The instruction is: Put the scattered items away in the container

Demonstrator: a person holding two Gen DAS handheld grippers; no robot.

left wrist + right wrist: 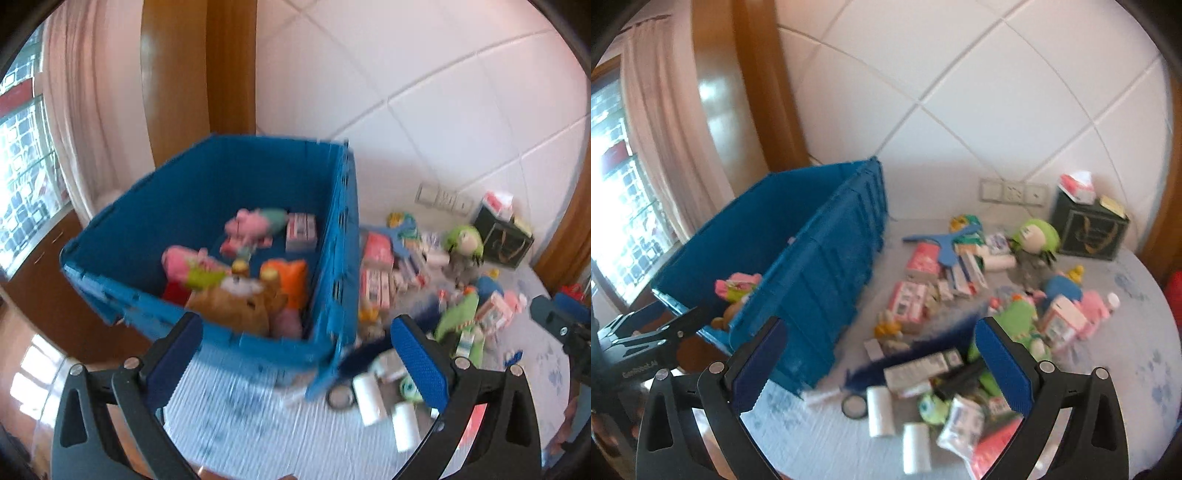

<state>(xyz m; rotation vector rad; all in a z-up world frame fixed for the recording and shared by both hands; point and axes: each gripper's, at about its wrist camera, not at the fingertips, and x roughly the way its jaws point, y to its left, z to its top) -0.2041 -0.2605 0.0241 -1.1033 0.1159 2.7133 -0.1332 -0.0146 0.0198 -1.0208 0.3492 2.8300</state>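
Blue crate (229,192) sits ahead of the gaping left hand-held gripper (295,354).

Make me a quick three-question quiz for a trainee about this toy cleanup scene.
1. True or false: the blue crate already holds some soft toys.
2. Which of these lies outside the crate on the bed? A) the brown bear B) the green-haired doll C) the pink pig
3. Fill in: both the left gripper and the right gripper have their jaws ____ and hold nothing.

Key: 1 true; 2 B; 3 open.
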